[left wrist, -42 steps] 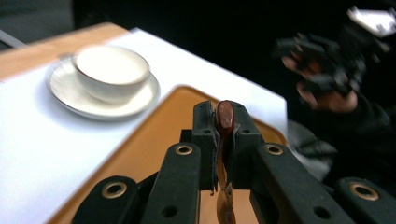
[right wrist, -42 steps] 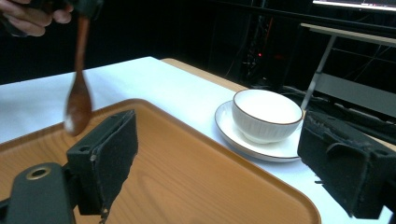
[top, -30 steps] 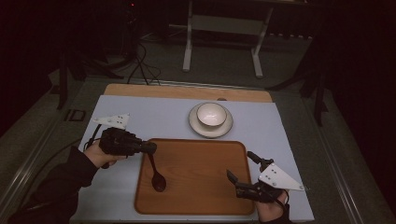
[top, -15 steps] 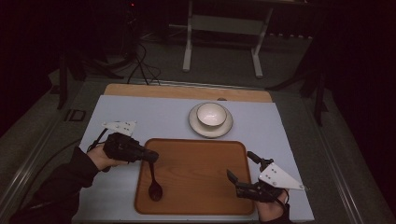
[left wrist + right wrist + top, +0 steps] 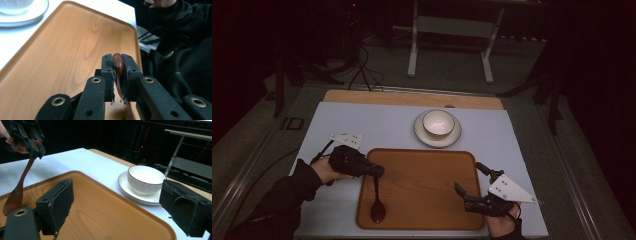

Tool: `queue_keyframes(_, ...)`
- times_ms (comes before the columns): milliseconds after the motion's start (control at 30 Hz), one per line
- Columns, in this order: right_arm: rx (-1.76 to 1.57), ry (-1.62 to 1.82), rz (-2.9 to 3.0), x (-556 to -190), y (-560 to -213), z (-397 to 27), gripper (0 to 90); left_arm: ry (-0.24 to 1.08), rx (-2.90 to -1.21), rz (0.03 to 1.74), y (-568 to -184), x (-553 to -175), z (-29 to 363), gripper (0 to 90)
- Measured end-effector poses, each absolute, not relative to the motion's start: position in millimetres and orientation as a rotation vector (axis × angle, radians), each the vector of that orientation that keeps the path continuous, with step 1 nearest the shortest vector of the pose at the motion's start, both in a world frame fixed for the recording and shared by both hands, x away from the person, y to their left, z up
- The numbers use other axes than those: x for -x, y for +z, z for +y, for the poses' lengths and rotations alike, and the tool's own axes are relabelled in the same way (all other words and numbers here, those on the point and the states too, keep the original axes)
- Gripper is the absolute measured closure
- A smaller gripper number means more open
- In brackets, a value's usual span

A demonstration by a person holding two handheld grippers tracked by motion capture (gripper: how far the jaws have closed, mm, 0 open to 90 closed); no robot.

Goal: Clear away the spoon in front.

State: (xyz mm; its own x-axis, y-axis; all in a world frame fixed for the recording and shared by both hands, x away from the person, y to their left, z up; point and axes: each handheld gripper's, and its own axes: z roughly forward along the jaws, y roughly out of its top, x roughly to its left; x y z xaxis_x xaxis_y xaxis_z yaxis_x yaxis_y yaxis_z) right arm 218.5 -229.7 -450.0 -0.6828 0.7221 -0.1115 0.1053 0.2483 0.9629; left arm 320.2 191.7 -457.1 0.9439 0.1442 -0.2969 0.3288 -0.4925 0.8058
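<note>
A: How do the jaws stand around the tray [image 5: 422,185]?
B: The left gripper [image 5: 374,171], at the tray's left edge, is clamped on a wooden spoon [image 5: 377,202] whose bowl hangs over the tray's near-left part. The right gripper [image 5: 472,186], by the near-right corner, gapes wide, holding nothing.

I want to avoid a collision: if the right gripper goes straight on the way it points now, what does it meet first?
Probably nothing on the tray, whose bare wood lies ahead of the open right gripper. Farther along that line hangs the spoon held by the left gripper, though depth is unclear.
</note>
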Motion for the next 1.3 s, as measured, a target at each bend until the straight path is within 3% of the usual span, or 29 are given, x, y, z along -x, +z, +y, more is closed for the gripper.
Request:
queue_keyframes(1167, -0.743, 1.466, 1.993, -219.5, -451.2, -228.9, 12.9, -0.024, -2.010, 0.452, -515.4, -343.6, 193.7, 64.3)
queue_keyframes(1300, -0.745, 1.467, 1.994, -219.5, -451.4, -228.7, 12.9, -0.014, -2.022, 0.538, -523.7, -351.9, 194.6, 64.7)
